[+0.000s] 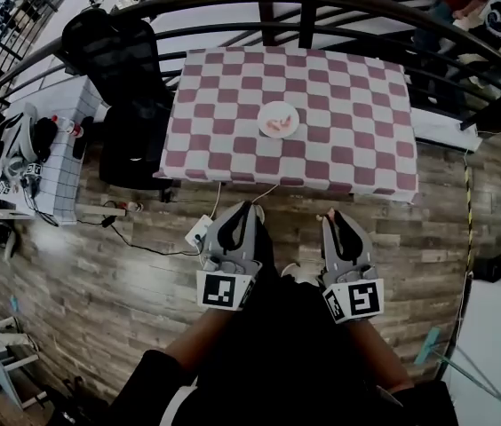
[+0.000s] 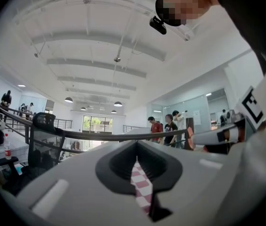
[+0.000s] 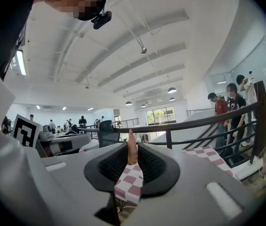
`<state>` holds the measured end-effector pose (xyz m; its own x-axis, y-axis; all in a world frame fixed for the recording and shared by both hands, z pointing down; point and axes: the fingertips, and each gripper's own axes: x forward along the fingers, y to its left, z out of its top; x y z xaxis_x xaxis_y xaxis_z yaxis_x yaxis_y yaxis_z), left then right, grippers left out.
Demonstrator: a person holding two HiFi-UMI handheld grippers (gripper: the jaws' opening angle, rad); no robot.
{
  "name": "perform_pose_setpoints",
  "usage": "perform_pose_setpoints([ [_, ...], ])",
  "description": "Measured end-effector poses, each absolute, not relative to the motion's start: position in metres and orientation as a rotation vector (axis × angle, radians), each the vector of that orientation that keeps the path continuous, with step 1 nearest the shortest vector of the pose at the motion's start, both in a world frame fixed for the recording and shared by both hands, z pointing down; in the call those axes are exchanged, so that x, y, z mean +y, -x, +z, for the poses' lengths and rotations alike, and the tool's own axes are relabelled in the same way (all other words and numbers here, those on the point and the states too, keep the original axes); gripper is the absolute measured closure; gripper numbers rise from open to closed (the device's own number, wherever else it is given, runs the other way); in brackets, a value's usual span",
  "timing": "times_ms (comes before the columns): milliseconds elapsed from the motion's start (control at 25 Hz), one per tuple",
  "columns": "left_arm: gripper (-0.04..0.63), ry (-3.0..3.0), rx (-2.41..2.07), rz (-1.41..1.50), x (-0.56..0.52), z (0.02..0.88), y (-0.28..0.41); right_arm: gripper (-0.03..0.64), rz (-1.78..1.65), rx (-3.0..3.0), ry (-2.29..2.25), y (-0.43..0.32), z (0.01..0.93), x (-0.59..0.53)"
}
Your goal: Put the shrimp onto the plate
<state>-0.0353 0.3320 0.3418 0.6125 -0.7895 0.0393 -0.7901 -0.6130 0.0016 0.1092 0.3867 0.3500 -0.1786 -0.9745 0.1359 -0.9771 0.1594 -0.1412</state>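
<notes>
Shrimp (image 3: pixel 132 149) stands pinched between my right claw's (image 1: pixel 332 218) closed jaws, clamped so it will not drop on the carry. My left claw (image 1: pixel 249 209) is closed on nothing. I hold both low, well apart from the one table (image 1: pixel 339 149). Its one plate (image 1: pixel 279 106) seems to hold two shrimp (image 1: pixel 275 125).
</notes>
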Motion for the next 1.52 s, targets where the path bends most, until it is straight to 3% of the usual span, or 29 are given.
perform_pose_setpoints([
  [920, 0.588, -2.761, -1.201, -0.009, 0.118, 0.351, 0.052, 0.552, 0.385, -2.282, -1.953, -0.075, 0.356, 0.158],
  [1520, 0.588, -2.732, -1.143, -0.04, 0.047, 0.375, 0.086, 0.552, 0.437, -2.164, -1.94, -0.053, 0.386, 0.095],
])
